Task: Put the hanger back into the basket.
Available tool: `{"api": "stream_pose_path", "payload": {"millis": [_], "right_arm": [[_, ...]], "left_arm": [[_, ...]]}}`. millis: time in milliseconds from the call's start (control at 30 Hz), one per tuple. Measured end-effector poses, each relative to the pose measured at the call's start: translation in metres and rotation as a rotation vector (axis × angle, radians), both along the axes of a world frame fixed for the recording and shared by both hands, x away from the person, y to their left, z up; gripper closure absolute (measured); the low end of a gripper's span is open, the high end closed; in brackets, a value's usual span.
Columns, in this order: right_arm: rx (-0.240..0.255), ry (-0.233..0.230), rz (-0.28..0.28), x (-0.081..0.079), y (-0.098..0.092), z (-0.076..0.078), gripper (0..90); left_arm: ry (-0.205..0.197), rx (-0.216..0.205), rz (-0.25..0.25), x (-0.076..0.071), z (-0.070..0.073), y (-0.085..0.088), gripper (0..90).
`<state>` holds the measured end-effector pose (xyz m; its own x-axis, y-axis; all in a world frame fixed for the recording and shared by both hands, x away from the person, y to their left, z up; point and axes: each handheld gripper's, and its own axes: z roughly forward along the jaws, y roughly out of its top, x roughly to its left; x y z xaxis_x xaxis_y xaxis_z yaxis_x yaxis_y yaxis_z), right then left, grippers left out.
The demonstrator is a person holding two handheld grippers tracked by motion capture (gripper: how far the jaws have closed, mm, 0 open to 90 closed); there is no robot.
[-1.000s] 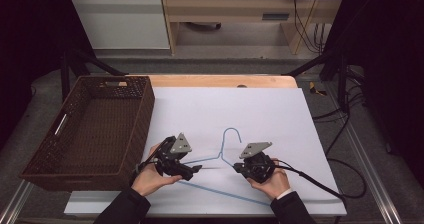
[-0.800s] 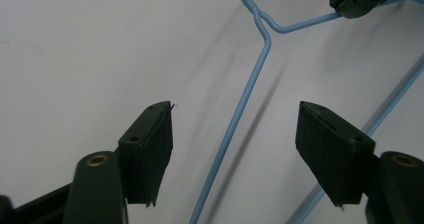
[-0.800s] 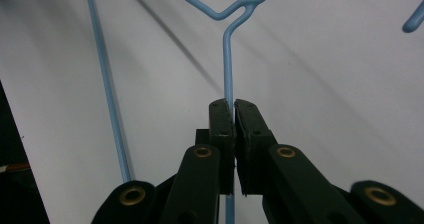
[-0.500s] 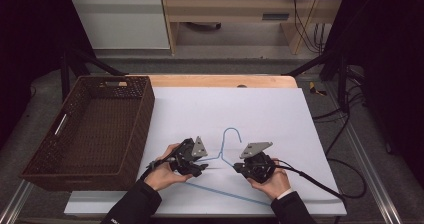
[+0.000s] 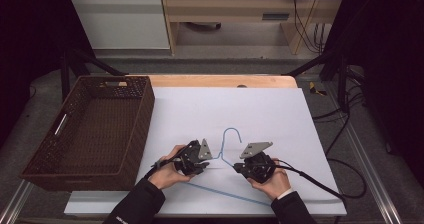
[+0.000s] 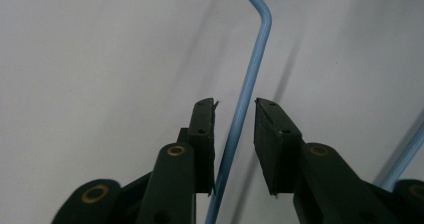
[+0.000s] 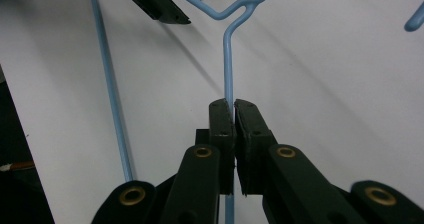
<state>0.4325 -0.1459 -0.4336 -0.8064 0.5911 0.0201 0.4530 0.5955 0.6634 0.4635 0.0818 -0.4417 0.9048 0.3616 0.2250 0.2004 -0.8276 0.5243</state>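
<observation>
**Two grippers at a blue wire hanger on a white surface**

A blue wire hanger (image 5: 227, 149) is lying on the white surface (image 5: 260, 109), toward the near edge, with its hook pointing away from the person and its long bottom wire running along the front between the two hands. A dark woven basket (image 5: 90, 129) is sitting at the left side of the surface, well apart from the hanger.

The left gripper (image 5: 196, 160) is sitting just left of the hanger's neck, held by the person's left hand (image 5: 167, 170). In the left gripper view its jaws are standing partly open, and one arm of the hanger (image 6: 245, 99) is passing up through the gap between them. The wire is lying close against the left jaw, while a clear gap is showing between it and the right jaw, so the jaws are not clamping it.

The right gripper (image 5: 248, 165) is sitting just right of the neck, held by the person's right hand (image 5: 272, 181). In the right gripper view its jaws are pressed together on the other arm of the hanger (image 7: 228, 59), pinching the wire at their tips. Beyond them the wire is bending into the twisted neck, and the other gripper's dark jaw is showing at the top left.
</observation>
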Motion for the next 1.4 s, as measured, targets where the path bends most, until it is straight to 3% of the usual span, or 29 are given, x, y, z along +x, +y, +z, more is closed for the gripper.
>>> {"api": "stream_pose_path", "payload": {"millis": [267,300,433,667,867,1133,1400], "right_arm": [[0.007,0.006,0.0,0.0,0.0,0.0,87.5],[0.005,0.009,-0.001,0.0,0.0,0.001,87.5],[0.002,0.014,-0.002,0.0,-0.001,0.001,87.5],[0.006,0.021,-0.003,0.0,-0.001,0.002,87.2],[-0.007,0.009,-0.016,-0.001,-0.004,0.005,86.4],[0.022,-0.015,-0.021,-0.002,-0.011,0.013,83.1],[0.131,-0.094,-0.076,-0.008,-0.034,0.037,67.1]], "left_arm": [[-0.028,0.015,0.003,-0.001,0.001,0.001,80.5],[-0.037,0.035,-0.007,-0.002,0.002,0.0,80.8],[-0.047,0.049,-0.011,-0.003,0.003,-0.002,81.6],[-0.04,0.073,-0.035,-0.005,0.004,-0.003,83.6],[-0.03,0.086,-0.084,-0.011,0.008,-0.006,86.7],[-0.011,0.044,-0.082,-0.018,0.018,-0.005,87.1],[-0.007,-0.027,-0.019,-0.02,0.031,0.001,87.1]]}}
